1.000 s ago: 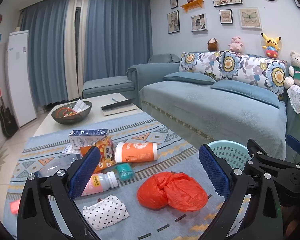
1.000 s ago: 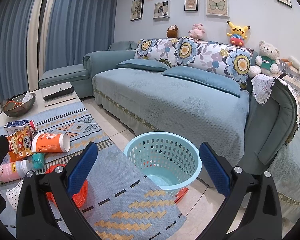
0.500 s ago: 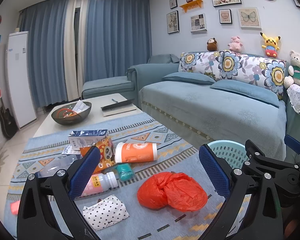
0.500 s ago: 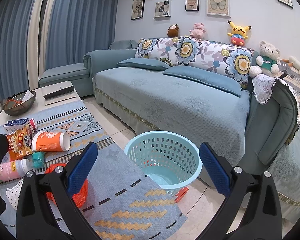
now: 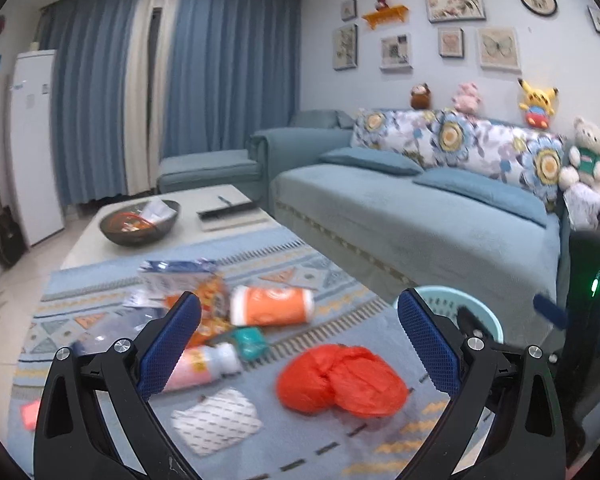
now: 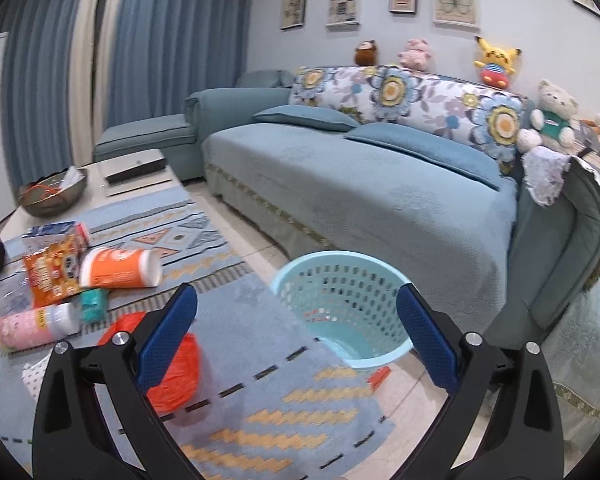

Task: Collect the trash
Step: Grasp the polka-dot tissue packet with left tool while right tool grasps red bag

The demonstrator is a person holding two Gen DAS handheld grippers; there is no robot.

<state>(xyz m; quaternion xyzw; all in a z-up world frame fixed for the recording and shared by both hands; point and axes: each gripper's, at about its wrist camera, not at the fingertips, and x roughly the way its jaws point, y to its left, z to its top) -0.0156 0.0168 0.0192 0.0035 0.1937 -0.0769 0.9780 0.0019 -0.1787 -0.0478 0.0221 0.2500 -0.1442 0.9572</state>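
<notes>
Above rug (image 5: 332, 280), both grippers seemingly level.

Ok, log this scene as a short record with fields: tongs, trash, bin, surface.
left tongs: open, empty, above the trash pile
right tongs: open, empty, aimed toward the bin
trash on rug: red plastic bag, orange canister lying on its side, pink bottle, teal cap, snack packet, spotted wrapper
bin: light blue basket on the floor beside the sofa
surface: patterned rug
</notes>
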